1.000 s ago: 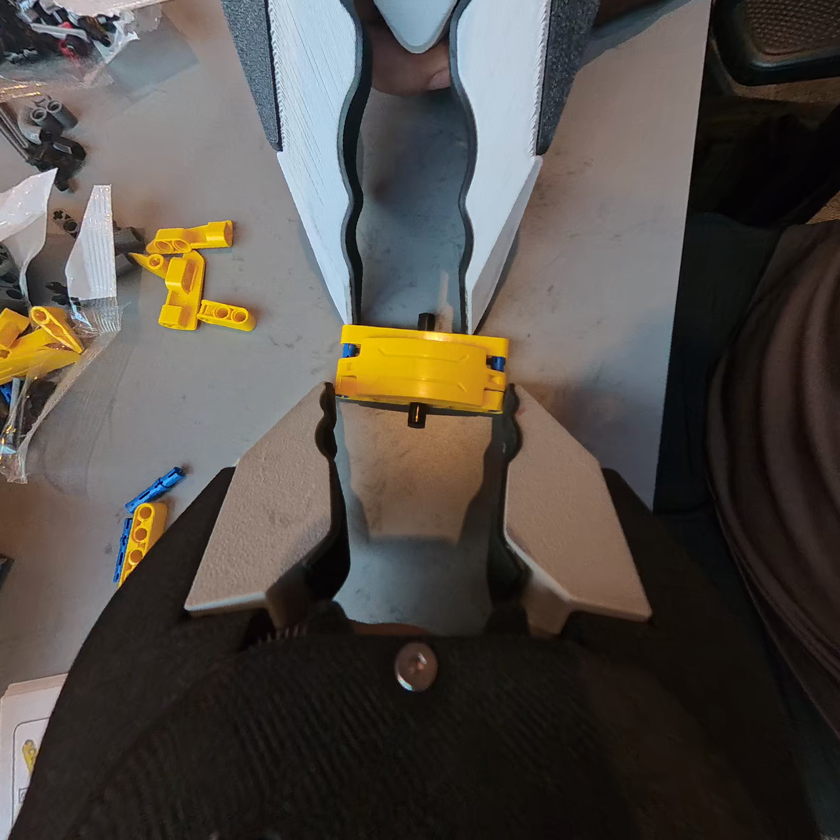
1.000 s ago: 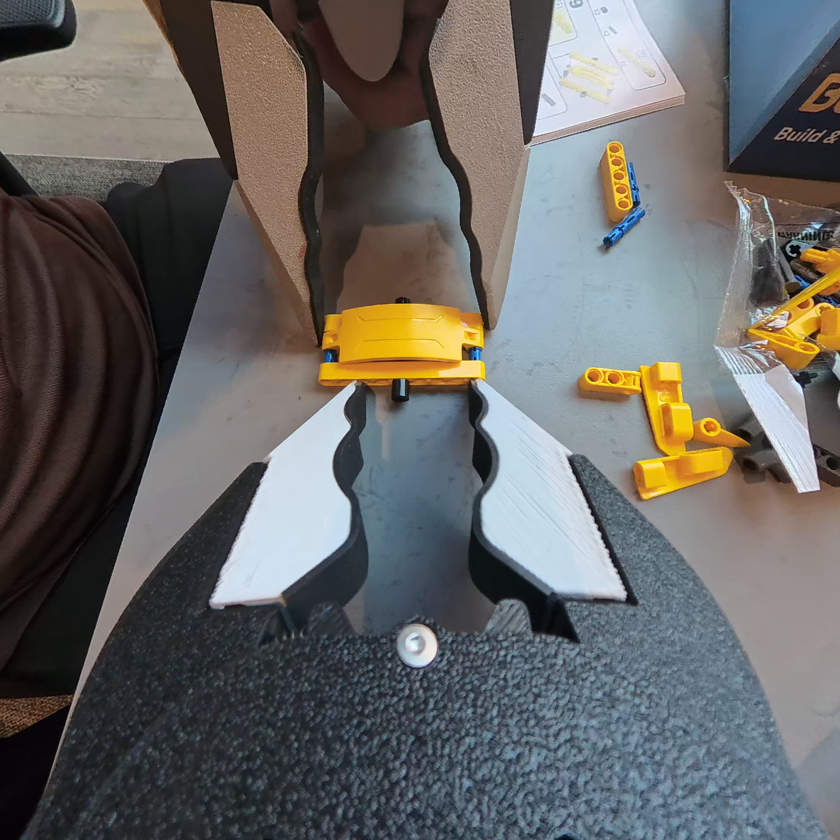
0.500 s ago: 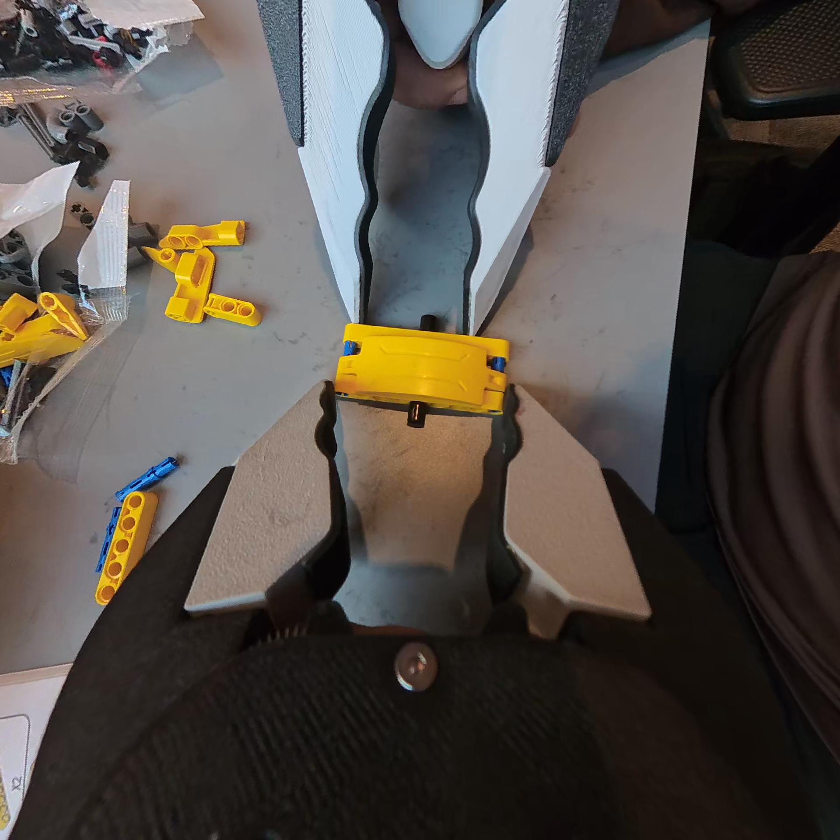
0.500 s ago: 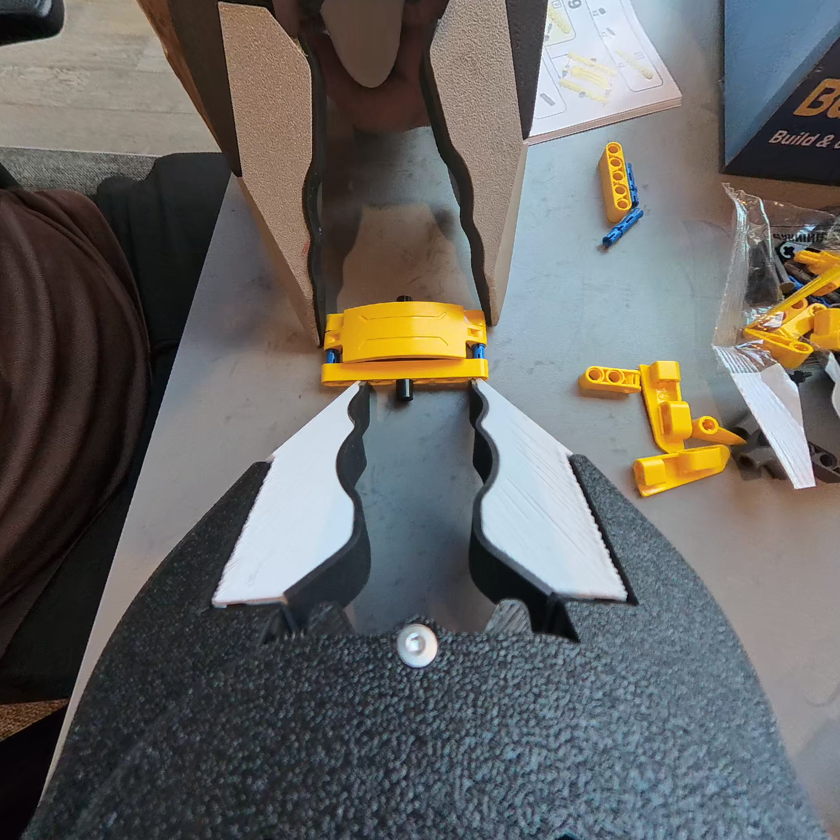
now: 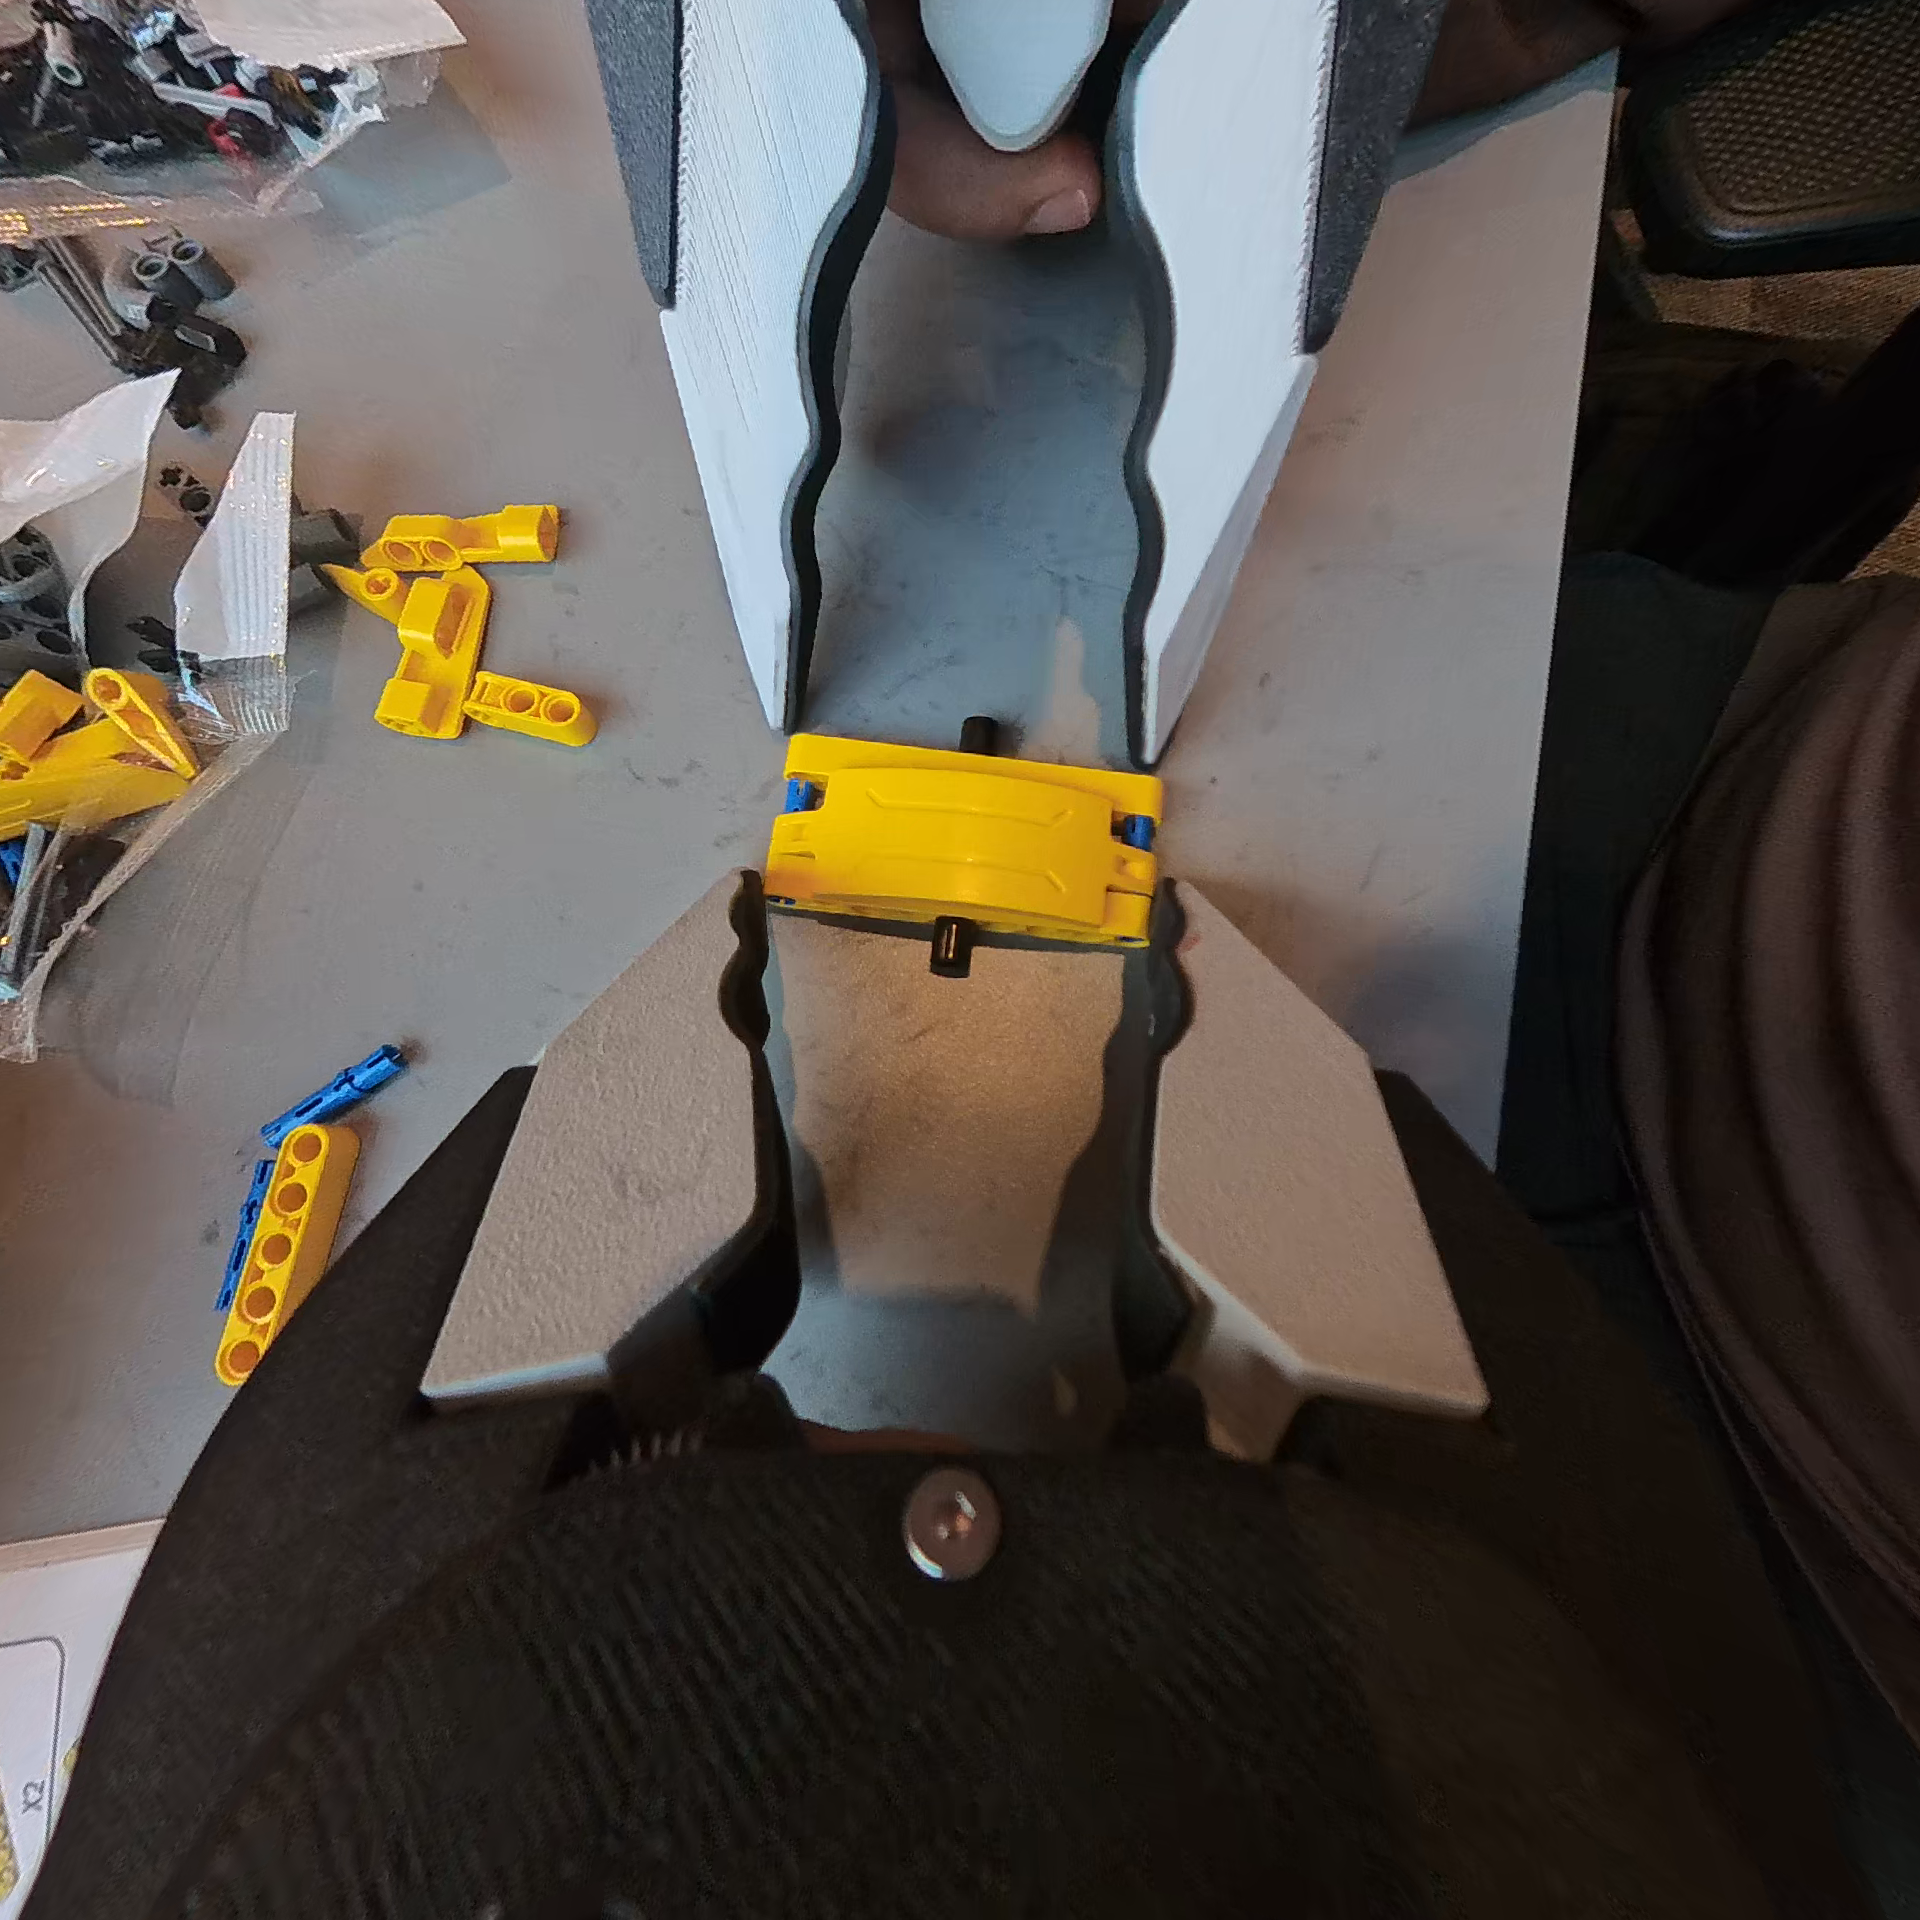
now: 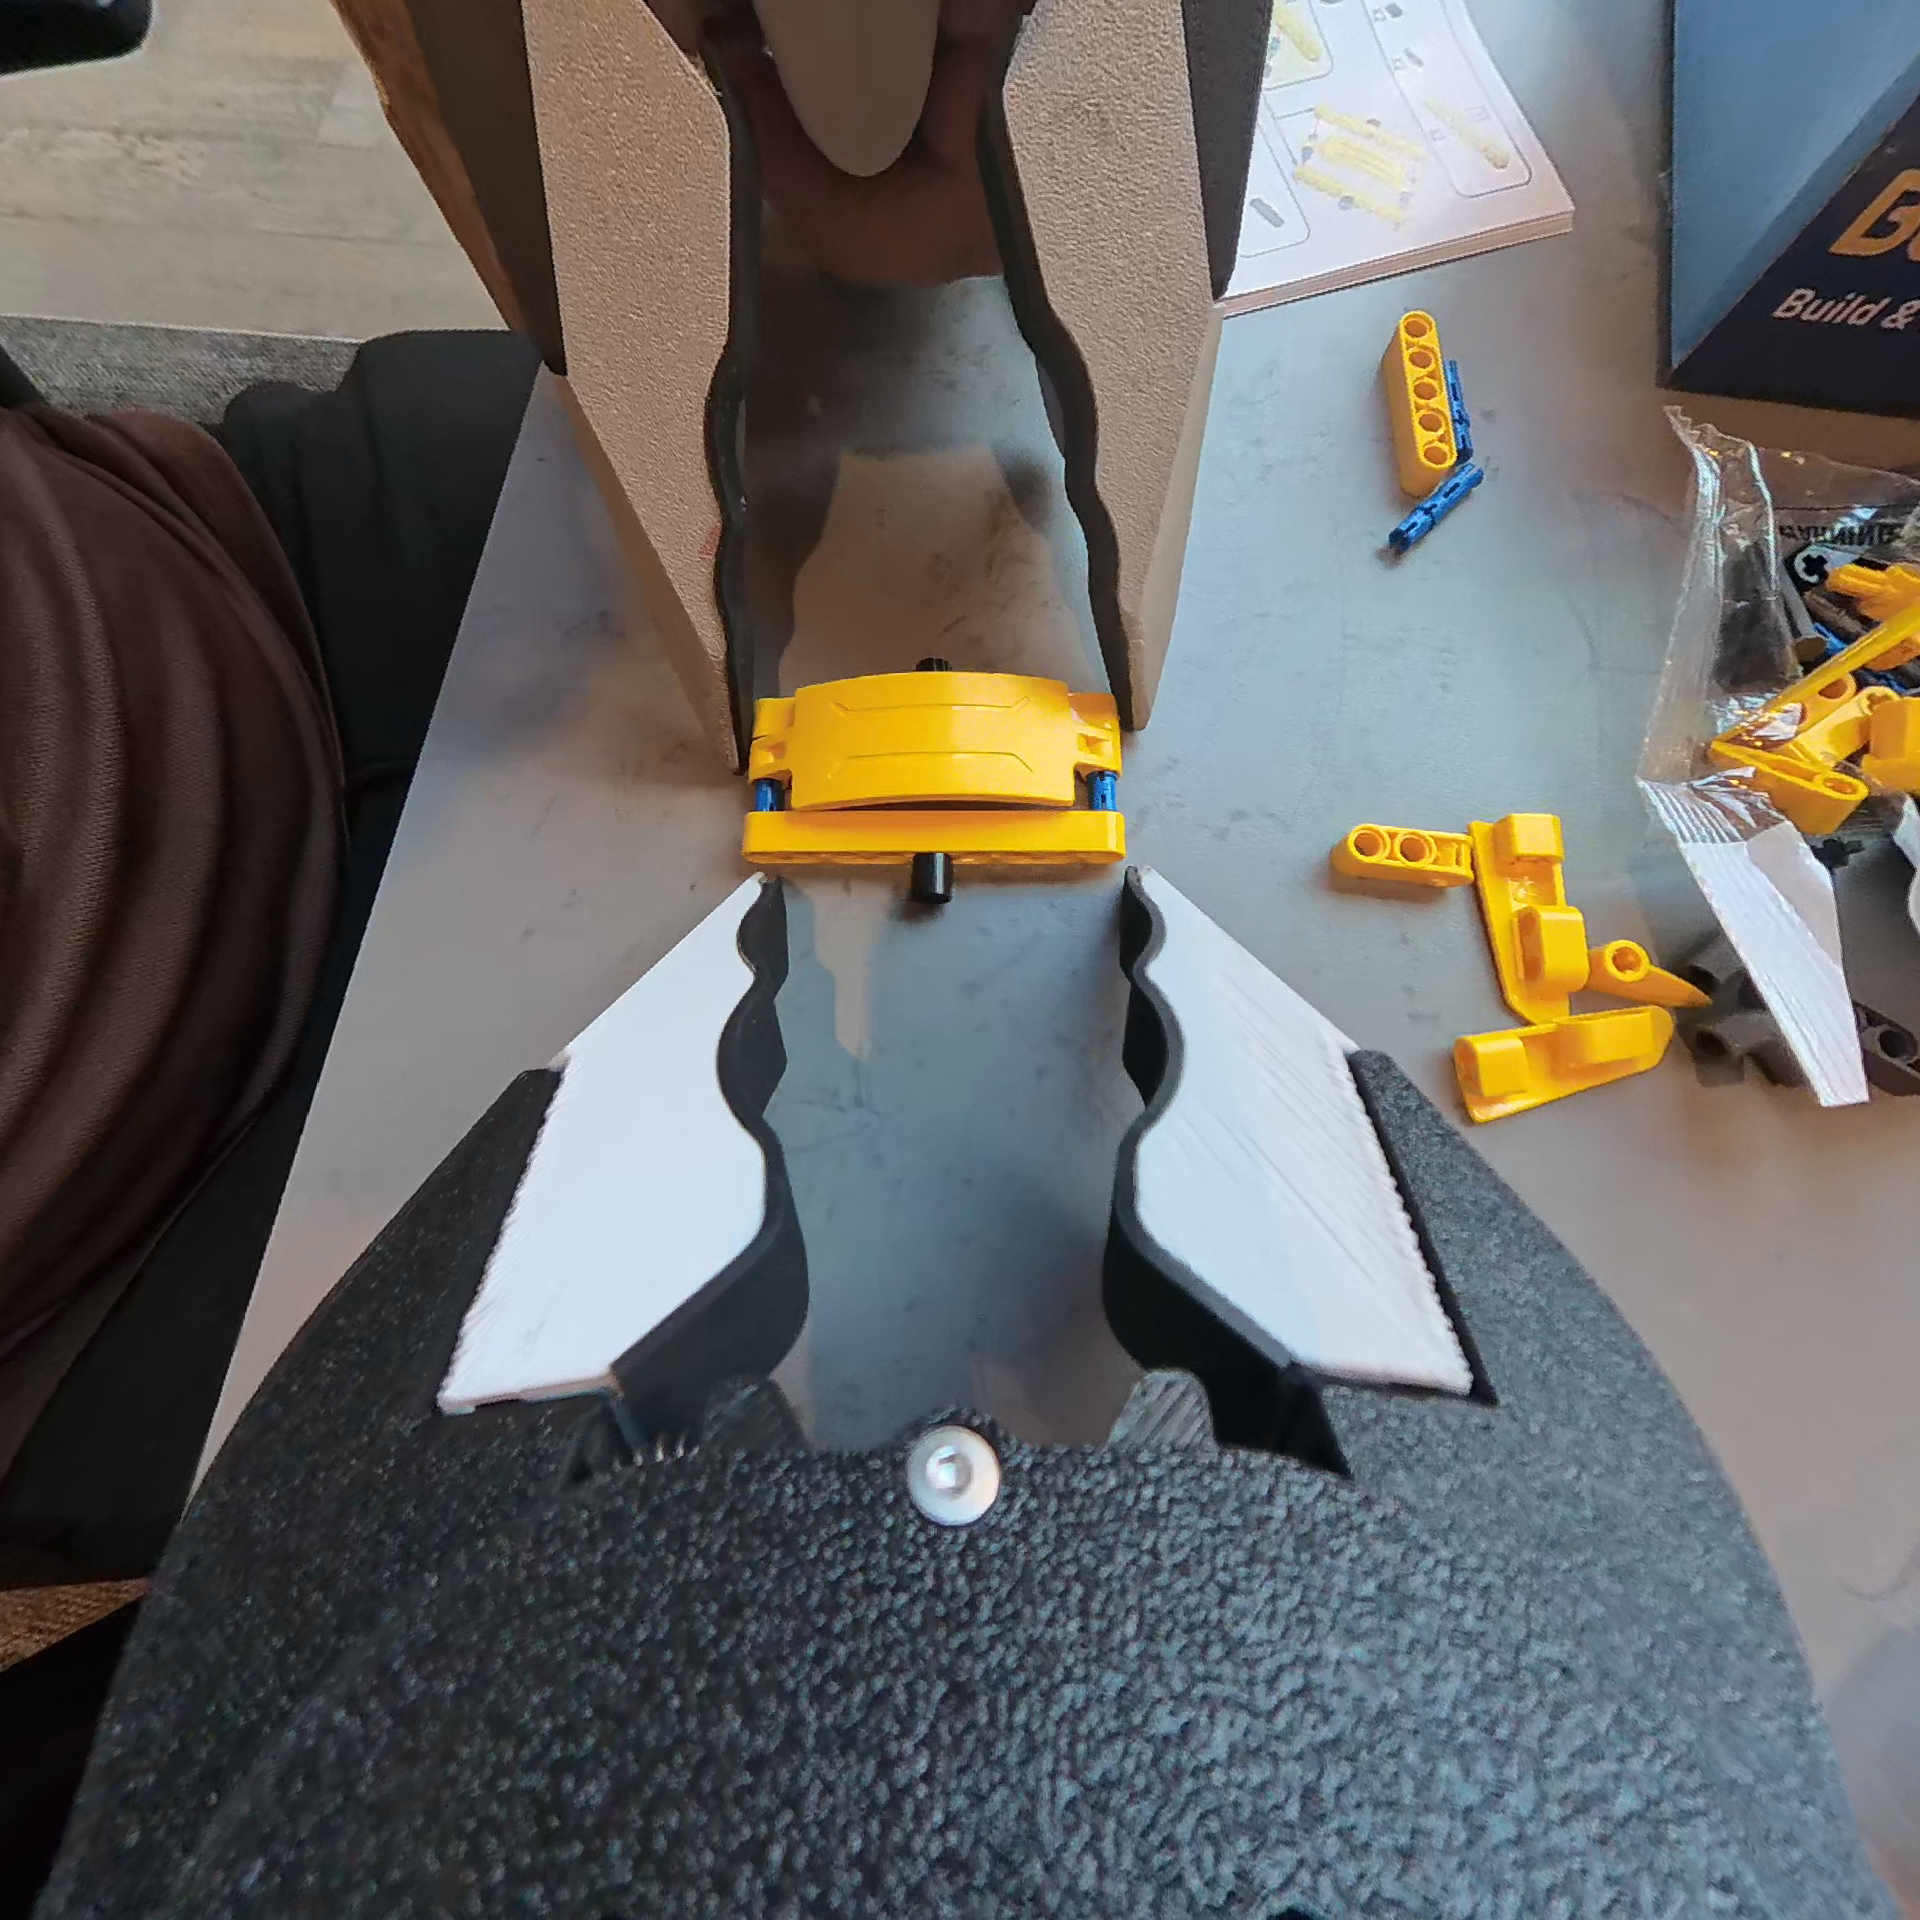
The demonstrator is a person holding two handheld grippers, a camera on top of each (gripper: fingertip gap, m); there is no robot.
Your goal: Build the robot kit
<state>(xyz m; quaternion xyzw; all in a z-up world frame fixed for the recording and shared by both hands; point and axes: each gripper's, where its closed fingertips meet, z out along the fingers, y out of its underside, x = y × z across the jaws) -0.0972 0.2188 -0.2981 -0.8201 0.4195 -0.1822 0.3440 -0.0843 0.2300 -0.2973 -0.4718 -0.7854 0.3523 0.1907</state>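
A yellow brick assembly (image 5: 961,831) with blue pins at its ends and a black axle through it sits low over the grey table (image 5: 1351,644). My left gripper (image 5: 956,894), with beige fingers, is shut on its two ends. It also shows in the right wrist view (image 6: 932,727), gripping the assembly (image 6: 930,753) from the far side. My right gripper (image 6: 951,881), with white fingers, is open, its tips just short of the assembly's long beam. In the left wrist view the right gripper (image 5: 961,732) faces mine across the assembly.
Loose yellow pieces (image 5: 457,623) (image 6: 1538,935) lie beside the assembly. A yellow beam with blue pins (image 5: 286,1247) (image 6: 1418,405), bags of parts (image 5: 83,748) (image 6: 1787,675), an instruction booklet (image 6: 1382,135) and a blue box (image 6: 1797,187) are farther off. The table edge (image 5: 1548,623) and a person's dark clothing (image 6: 135,831) are close. The grippers are tip to tip, or close to it.
My right gripper's fingers have spread wider and its tips have come off the assembly's beam. My left gripper keeps its hold on the assembly.
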